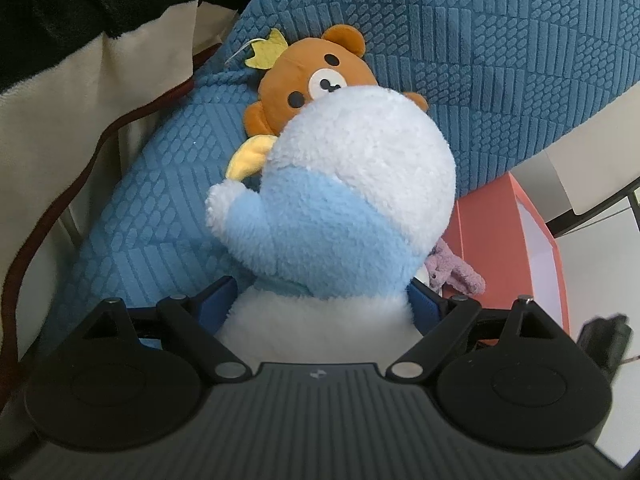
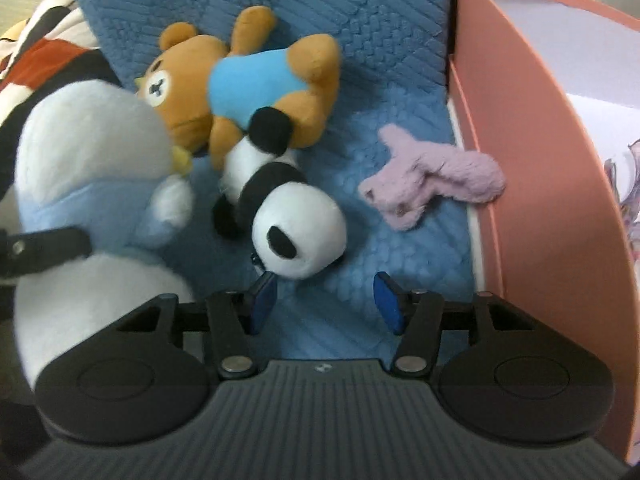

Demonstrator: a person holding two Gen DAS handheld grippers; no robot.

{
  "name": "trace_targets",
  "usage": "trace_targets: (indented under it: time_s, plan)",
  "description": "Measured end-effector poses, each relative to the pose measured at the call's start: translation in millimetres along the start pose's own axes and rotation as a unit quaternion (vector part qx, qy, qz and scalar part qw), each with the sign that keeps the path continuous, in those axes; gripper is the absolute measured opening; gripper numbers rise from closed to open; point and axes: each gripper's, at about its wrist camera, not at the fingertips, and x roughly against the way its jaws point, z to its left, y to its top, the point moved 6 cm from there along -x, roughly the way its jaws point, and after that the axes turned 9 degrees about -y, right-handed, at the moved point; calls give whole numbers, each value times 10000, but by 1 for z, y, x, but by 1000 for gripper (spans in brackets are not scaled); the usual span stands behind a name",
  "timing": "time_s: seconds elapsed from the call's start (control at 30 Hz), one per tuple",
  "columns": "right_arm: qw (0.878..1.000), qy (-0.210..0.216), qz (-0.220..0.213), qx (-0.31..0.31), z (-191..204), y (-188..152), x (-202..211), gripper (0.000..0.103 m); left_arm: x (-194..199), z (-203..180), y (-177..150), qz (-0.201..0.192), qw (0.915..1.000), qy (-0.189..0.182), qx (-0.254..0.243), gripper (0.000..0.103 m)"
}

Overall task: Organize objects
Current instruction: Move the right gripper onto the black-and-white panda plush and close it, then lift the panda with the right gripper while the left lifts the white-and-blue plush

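only right wrist view shows panda (image 2: 300, 232); left gripper (image 1: 320, 304) clamps penguin (image 1: 340, 184).

black ribbed grippers (image 2: 324, 304) with blue pads (image 2: 386, 300), silver screws

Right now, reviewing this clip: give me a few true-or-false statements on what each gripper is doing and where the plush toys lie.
1. The left gripper is shut on the blue and white plush. True.
2. The right gripper holds the panda plush. False: its jaws are open and empty, the panda just ahead of them.
3. The brown bear wears a blue shirt. True.
4. The purple plush lies on top of the bear. False: it lies apart on the blue cushion, beside the pink shelf.
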Motion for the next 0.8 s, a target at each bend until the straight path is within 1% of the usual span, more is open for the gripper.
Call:
trace_targets:
  time_s: [0.1, 0.2, 0.33, 0.4, 0.43, 0.53, 0.67, 0.8]
  plan:
    - [9999, 159, -34, 37, 3, 3, 4, 57, -1, 1, 1, 20, 10000, -20, 22, 91]
    - [9990, 199, -109, 388, 12, 7, 9, 57, -2, 1, 1, 41, 10000, -29, 13, 91]
    - [9967, 131, -236, 764, 20, 19, 13, 59, -3, 1, 1, 54, 10000, -39, 11, 91]
    - [9954, 182, -255, 900, 25, 26, 10, 60, -4, 1, 0, 61, 10000, -51, 11, 91]
    - [9949, 204, -247, 955, 27, 30, 8, 62, -5, 2, 0, 66, 10000, -59, 20, 91]
    - [9934, 163, -165, 1121, 33, 40, -7, 62, -7, 3, 1, 90, 9999, -86, 58, 92]
    - [9946, 153, 5, 1030, 36, 44, -25, 61, -11, 5, 1, 144, 9997, -157, 138, 92]
    - [9941, 46, -51, 1084, 40, 41, -25, 58, -15, 6, 1, 222, 9992, -248, 225, 92]
